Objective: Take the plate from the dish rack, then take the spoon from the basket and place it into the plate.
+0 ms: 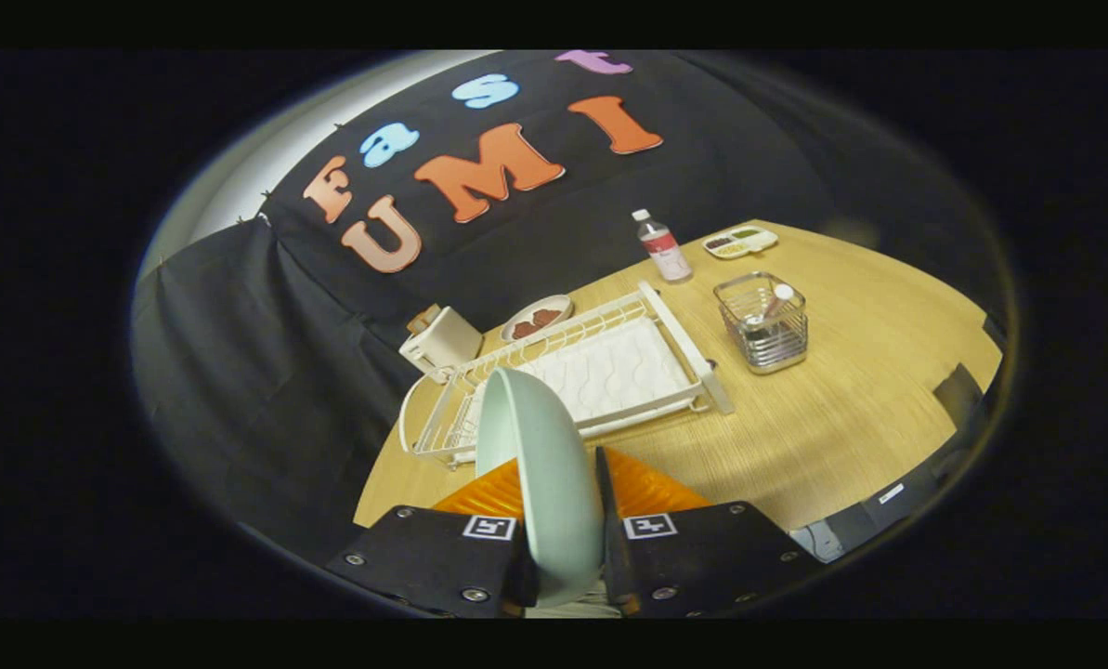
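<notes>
Now gripper (561, 483) clamps plate (540, 465) edge-on, lower rim hidden btw fingers.

— What has the gripper (561, 520) got?
— A pale green round plate (540, 465), on edge, pinched between both fingers.
— And beyond?
— White wire dish rack (609, 367); clear mesh basket (762, 325) with a spoon (776, 299) on the wooden table (851, 390).

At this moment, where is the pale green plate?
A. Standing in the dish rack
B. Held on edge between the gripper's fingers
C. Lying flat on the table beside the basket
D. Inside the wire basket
B: the plate stands on edge, clamped between the fingers of the gripper, in front of the dish rack.
</notes>
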`<state>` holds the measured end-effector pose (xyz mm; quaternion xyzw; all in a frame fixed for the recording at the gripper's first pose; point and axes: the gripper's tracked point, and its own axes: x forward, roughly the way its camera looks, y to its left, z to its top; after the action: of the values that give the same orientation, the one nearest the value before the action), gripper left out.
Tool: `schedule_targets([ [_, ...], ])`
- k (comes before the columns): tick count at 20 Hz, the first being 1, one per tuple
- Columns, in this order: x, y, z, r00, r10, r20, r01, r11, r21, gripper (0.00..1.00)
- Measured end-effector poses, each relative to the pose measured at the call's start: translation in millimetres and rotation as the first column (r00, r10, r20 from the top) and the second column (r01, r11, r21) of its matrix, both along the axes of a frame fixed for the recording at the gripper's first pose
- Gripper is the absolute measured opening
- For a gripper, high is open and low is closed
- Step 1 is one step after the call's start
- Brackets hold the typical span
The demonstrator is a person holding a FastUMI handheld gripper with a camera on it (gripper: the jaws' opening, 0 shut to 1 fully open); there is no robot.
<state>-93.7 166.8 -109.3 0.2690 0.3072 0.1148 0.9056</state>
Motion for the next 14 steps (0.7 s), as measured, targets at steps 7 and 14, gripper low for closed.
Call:
schedule_targets([
  [7,-10.5,-15.4,-55.5,0.996,-0.062,-0.072,0.069,0.993,0.101,0.28],
  [14,0.3,-5.3,-78.5,0.989,-0.099,-0.113,0.12,0.974,0.193,0.28],
])
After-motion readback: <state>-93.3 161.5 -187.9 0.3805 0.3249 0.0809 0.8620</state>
